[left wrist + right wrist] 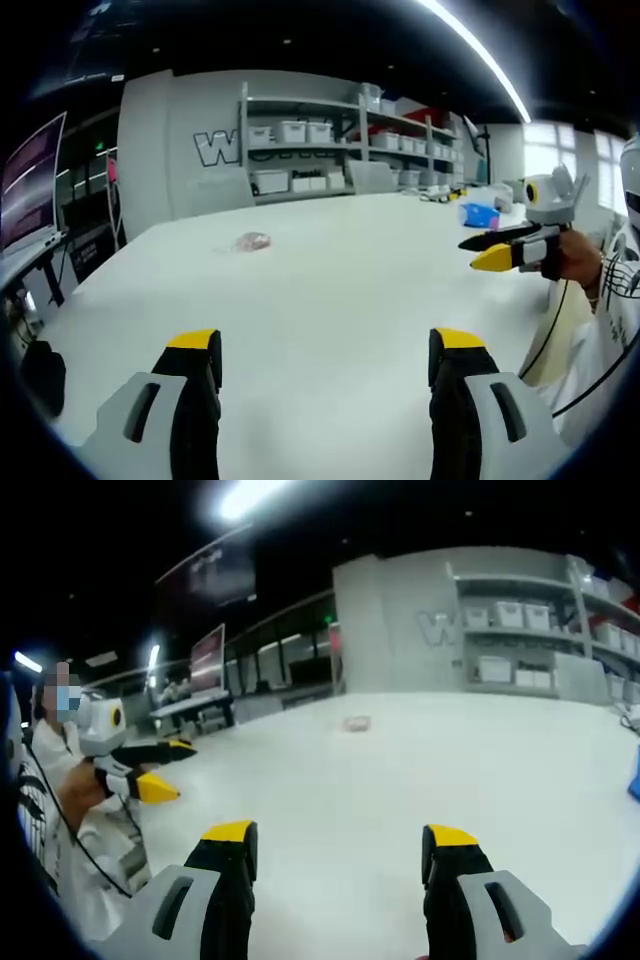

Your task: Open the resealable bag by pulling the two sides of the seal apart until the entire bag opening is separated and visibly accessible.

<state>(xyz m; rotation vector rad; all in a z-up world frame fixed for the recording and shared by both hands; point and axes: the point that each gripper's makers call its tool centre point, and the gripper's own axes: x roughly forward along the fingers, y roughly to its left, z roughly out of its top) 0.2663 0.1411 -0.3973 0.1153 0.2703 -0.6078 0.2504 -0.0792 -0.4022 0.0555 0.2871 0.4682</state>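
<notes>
Both the left gripper and the right gripper hover with jaws apart, so the approach comes first: they must reach the resealable bag near the table's far edge.

Right gripper wide open above white table — resealable bag far off (untouched), left gripper alongside

A long white table fills the lower frame. Behind it, upper centre, grey shelving holds white bins against a grey wall. A ceiling light strip runs upper right; windows glow far right.
</notes>
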